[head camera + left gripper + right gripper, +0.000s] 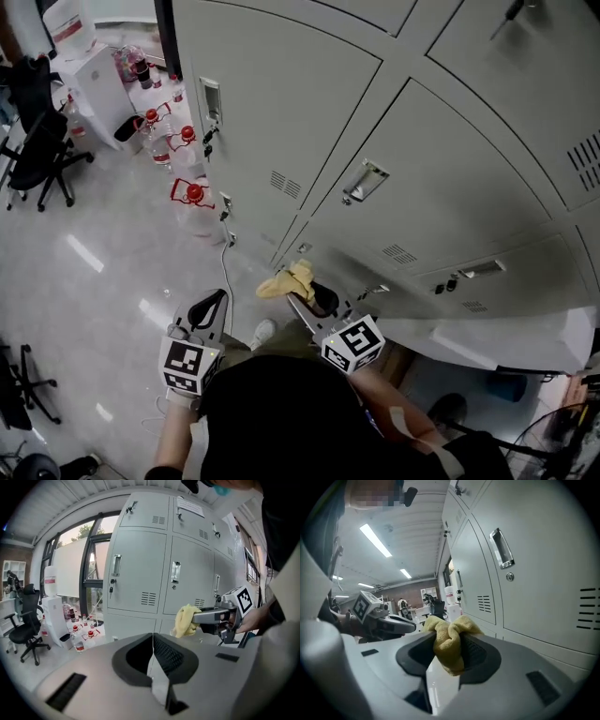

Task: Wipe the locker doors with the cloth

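A bank of pale grey locker doors [309, 122] fills the head view, also seen as locker doors [140, 573] in the left gripper view and locker doors [525, 583] in the right gripper view. My right gripper [314, 298] is shut on a bunched yellow cloth [289, 280], held a little off the lower doors. The yellow cloth [449, 641] sticks up between the right jaws, and the same cloth [186, 620] shows from the left gripper view. My left gripper [211, 305] hangs lower left, away from the lockers, jaws closed on nothing.
Several red-capped water bottles [187, 192] stand on the floor by the lockers' left end. A black office chair [37, 141] and a white box [98, 89] sit further left. A white box [525, 337] lies by the lockers at the right.
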A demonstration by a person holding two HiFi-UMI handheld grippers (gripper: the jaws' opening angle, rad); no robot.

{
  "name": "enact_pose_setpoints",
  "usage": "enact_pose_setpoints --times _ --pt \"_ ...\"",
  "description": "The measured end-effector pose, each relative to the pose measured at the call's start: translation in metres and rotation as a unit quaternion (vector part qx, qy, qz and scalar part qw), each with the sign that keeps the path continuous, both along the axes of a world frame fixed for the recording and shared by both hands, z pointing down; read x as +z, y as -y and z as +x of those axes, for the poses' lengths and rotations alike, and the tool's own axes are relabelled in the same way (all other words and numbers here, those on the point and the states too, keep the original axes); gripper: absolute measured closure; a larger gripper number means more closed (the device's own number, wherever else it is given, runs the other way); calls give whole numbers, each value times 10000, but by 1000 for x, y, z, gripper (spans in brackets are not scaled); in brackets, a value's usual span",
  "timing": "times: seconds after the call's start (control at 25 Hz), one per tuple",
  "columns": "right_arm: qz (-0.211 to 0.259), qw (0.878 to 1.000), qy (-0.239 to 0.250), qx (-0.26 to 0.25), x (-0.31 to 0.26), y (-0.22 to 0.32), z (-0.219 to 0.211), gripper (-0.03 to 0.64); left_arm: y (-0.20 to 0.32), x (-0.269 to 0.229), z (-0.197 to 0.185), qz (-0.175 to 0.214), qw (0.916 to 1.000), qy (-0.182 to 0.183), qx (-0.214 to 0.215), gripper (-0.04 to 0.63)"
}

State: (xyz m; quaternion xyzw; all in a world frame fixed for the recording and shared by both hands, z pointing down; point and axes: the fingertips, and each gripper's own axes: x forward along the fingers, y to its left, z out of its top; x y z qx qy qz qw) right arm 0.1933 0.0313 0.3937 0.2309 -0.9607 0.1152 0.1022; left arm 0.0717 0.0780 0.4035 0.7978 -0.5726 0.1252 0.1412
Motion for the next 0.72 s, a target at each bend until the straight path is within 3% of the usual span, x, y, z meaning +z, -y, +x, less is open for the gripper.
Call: enact_pose_setpoints --times 0.32,0.72 --pt "-218 9976 -130 637 12 41 -29 466 51 17 -38 -317 9978 -84 571 584" --pt "-608 9783 -253 1963 37 49 -90 466 96 39 -110 -582 9824 13 1777 584"
